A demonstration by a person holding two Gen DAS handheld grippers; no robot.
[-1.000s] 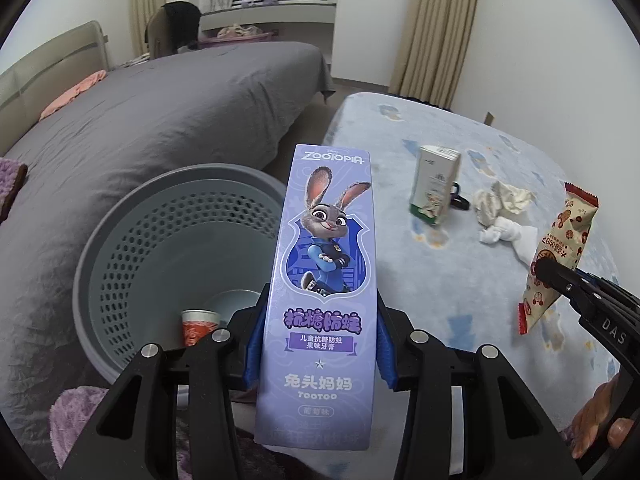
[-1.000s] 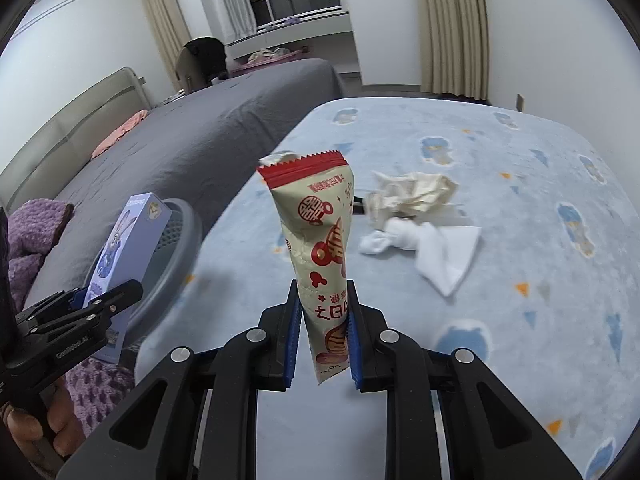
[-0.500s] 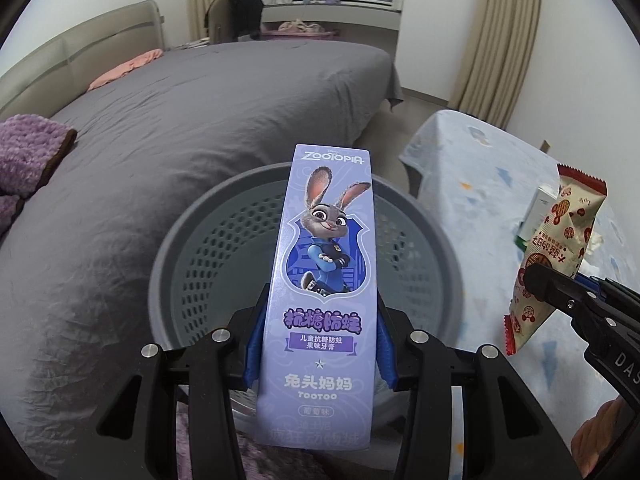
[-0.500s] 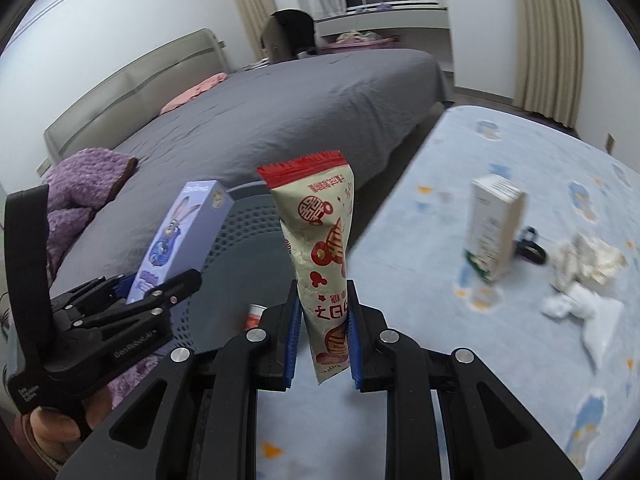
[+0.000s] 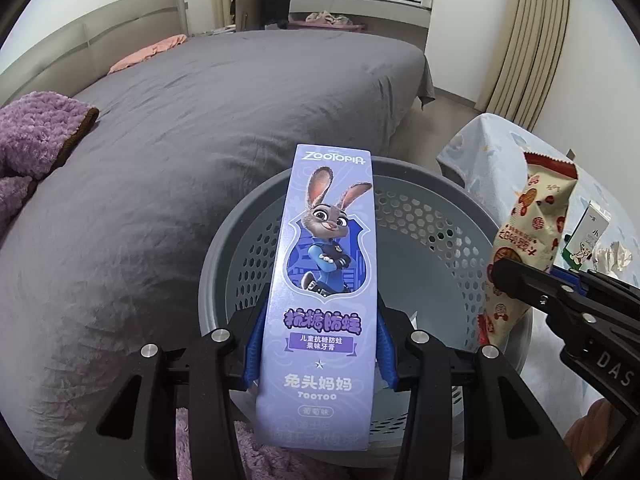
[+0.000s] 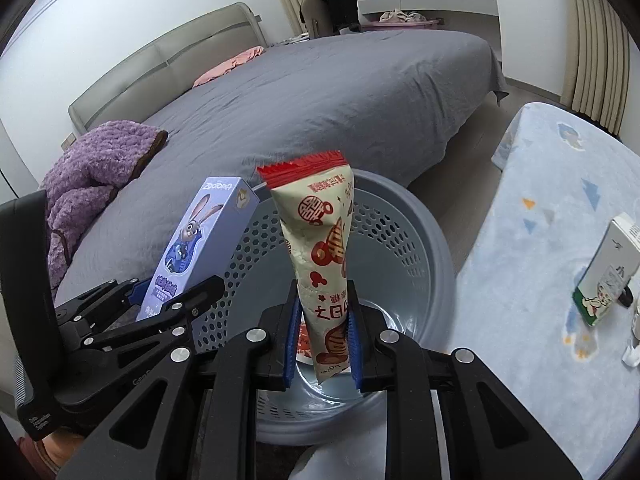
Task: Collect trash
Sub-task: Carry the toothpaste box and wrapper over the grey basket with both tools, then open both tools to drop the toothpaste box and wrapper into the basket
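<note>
Left wrist view: we are gripping the toothpaste box [image 5: 320, 292] upright in our left gripper [image 5: 320, 354], its blue pads pinching the glossy purple carton. It reads "ZOOTOPIA" and "TOOTOO". Directly ahead and below, the grey perforated plastic basket [image 5: 424, 216] is sitting against the grey-sheeted bed [image 5: 200, 120]. To the right, our right gripper [image 6: 323, 346] is clamping the crinkled cream snack wrapper [image 6: 324, 248], red-sealed at the top, over the basket. Further right, a small white carton [image 6: 608, 276] is standing on the blue patterned tablecloth [image 6: 540, 240].
</note>
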